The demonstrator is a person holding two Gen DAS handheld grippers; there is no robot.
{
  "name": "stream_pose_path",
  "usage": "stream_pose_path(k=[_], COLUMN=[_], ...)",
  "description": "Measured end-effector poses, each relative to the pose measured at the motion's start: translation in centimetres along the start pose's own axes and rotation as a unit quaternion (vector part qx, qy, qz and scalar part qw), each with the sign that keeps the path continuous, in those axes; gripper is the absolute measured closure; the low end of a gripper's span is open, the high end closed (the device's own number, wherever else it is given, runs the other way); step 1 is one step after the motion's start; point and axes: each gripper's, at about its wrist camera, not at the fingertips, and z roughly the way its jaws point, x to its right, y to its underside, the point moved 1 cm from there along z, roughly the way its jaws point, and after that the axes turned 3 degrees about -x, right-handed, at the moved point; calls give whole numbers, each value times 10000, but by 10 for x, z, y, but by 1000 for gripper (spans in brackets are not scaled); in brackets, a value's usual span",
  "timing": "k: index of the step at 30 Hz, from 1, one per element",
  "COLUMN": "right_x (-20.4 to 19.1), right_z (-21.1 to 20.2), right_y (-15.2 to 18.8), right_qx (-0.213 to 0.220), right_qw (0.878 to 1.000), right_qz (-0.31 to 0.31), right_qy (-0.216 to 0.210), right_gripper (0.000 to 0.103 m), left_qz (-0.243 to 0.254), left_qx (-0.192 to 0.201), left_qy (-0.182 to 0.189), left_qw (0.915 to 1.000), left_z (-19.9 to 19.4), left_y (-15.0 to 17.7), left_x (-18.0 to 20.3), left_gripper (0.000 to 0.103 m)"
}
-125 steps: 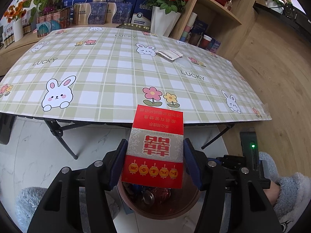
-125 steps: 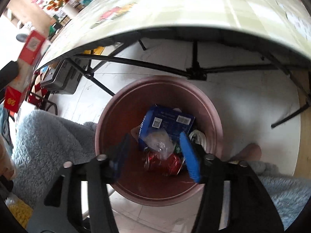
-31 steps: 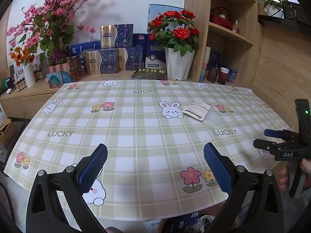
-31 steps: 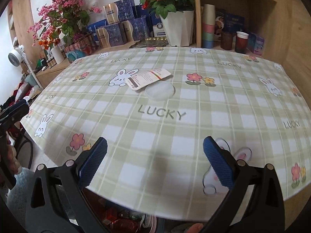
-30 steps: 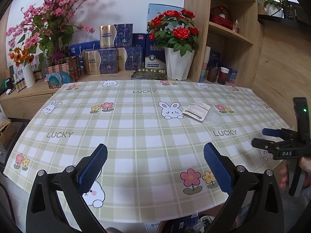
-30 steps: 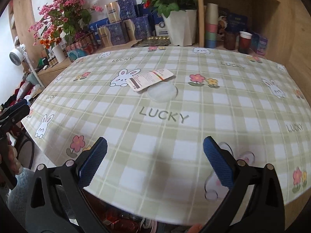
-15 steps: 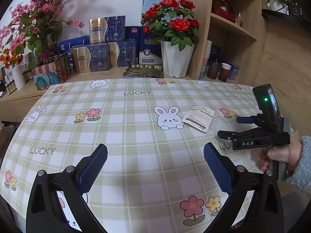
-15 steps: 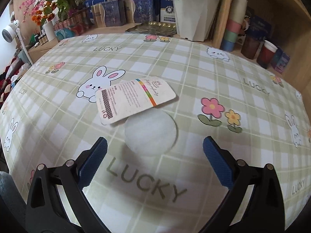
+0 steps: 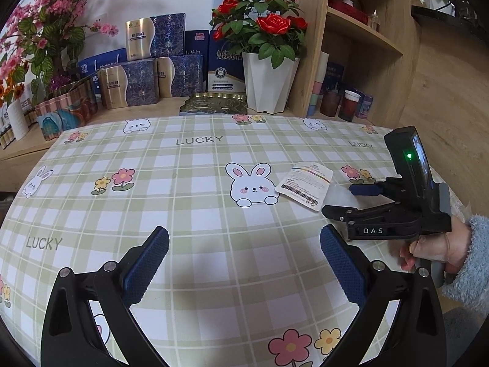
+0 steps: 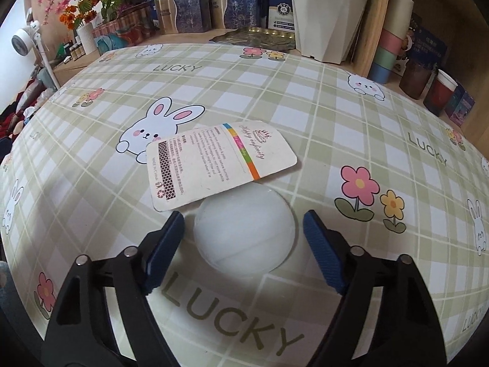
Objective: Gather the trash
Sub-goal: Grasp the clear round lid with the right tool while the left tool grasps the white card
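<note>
The right gripper (image 10: 243, 238) is hanging low over the green-and-white checked tablecloth with bunny and flower prints (image 10: 336, 116), jaws closing around a translucent white round plastic dome (image 10: 244, 229); the blue pads (image 10: 321, 253) are flanking the dome but not pressing it yet, small gaps showing on both sides. The dome is sitting just above the big "LUCKY" lettering (image 10: 226, 315), its far edge tucked under or joined to a white printed card with a rainbow stripe and barcode block (image 10: 214, 165); cannot tell which. The card is lying just right of the printed bunny. The left gripper (image 9: 244, 257) is hovering over the cloth well left of the card (image 9: 305, 186), jaws wide apart, nothing between them. A hand in a fuzzy blue sleeve (image 9: 437, 250) is holding the right gripper (image 9: 345, 198) in the left view.
</note>
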Motion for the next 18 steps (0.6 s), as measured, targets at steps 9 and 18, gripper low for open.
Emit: stream_pose_path(k=[9, 18], right_x=[6, 60], right_z=[-26, -43], right_y=[13, 24], right_qx=[683, 1235], right_qw=[9973, 9762], right_qz=[280, 1780], right_qy=[48, 85], right_gripper=[36, 36], left_qz=[-9, 630], left_qx=[-168, -481], left_qy=[207, 623], left_qw=[9996, 9949], left_z=[20, 65], left_y=[-5, -32], left_x=[16, 52], left_gripper=[6, 6])
